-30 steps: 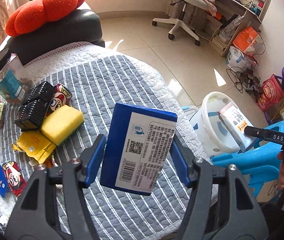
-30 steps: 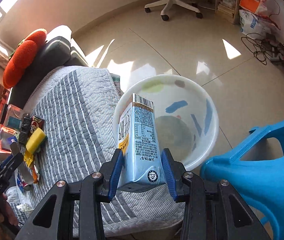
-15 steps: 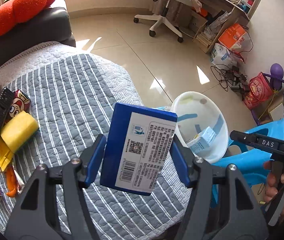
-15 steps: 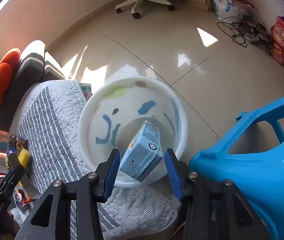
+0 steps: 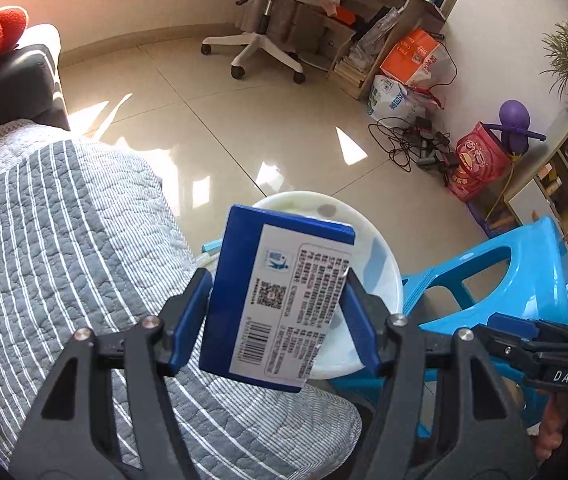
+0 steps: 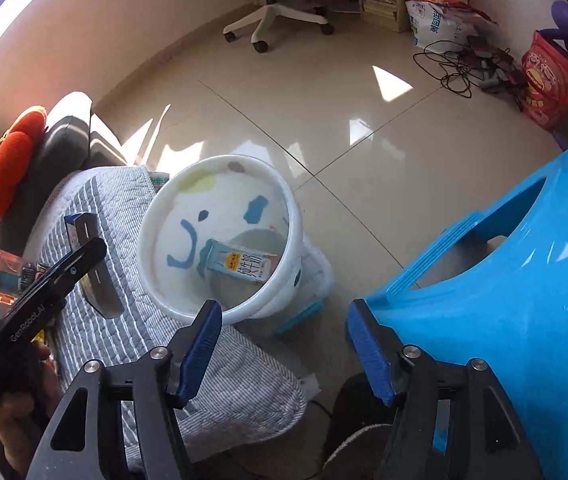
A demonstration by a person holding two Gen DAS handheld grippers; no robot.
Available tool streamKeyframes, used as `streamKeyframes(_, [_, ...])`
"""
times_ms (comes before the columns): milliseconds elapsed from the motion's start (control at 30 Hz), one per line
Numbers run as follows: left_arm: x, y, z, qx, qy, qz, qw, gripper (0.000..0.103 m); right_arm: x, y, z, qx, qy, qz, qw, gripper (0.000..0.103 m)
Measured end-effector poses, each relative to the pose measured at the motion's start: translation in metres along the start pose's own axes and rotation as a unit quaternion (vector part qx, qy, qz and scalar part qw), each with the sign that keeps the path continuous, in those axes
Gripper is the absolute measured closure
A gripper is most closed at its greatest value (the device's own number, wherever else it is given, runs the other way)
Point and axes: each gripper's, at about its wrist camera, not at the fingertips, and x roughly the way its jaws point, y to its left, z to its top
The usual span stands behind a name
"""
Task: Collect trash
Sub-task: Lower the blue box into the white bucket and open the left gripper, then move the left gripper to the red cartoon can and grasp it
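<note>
The left tongs (image 5: 277, 316) clamp a blue carton (image 5: 279, 300) by its two narrow sides, its white label with a barcode facing the camera, held tilted above the edge of the table covered with a grey striped quilt (image 5: 67, 240), with the white bucket (image 5: 384, 264) just behind it on the floor. The right tongs (image 6: 284, 344) are spreading with nothing between the blue pads, poised above the gap between the quilt and a blue plastic stool (image 6: 504, 280). A pale blue milk carton (image 6: 239, 262) lies on its side at the bottom of the white bucket (image 6: 187, 304), which stands on the tiled floor beside the table, near the stool.
</note>
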Motion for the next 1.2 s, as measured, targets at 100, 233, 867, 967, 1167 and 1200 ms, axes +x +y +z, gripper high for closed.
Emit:
streamKeyframes(100, [0.01,-0.009,0.001,0.016,-0.01,-0.013,0.9997,0.037,-0.004,-0.008,-0.004,0.001,-0.003,-0.007,1.0,0.036])
streamKeyframes(233, [0.017,-0.008,0.002,0.021,-0.021,-0.019,0.9994,0.033,-0.007,-0.016,-0.004,0.007,-0.005,-0.008,1.0,0.036])
streamKeyframes(867, [-0.055,0.063,-0.037,-0.022,0.007,0.13,0.9912,0.001,-0.008,0.037,-0.004,-0.053,-0.014,-0.031,0.998,0.029])
streamKeyframes(967, [-0.073,0.081,-0.049,-0.037,0.023,0.15,0.9878,0.001,-0.008,0.057,-0.006,-0.073,-0.015,-0.032,0.997,0.025])
streamKeyframes(1167, [-0.113,0.119,-0.073,-0.06,0.03,0.178,0.9817,0.001,-0.003,0.107,-0.015,-0.114,-0.013,-0.015,0.993,0.024])
streamKeyframes(1200, [-0.12,0.126,-0.078,-0.062,0.029,0.182,0.9808,0.001,-0.002,0.117,-0.018,-0.123,-0.013,-0.012,0.992,0.024])
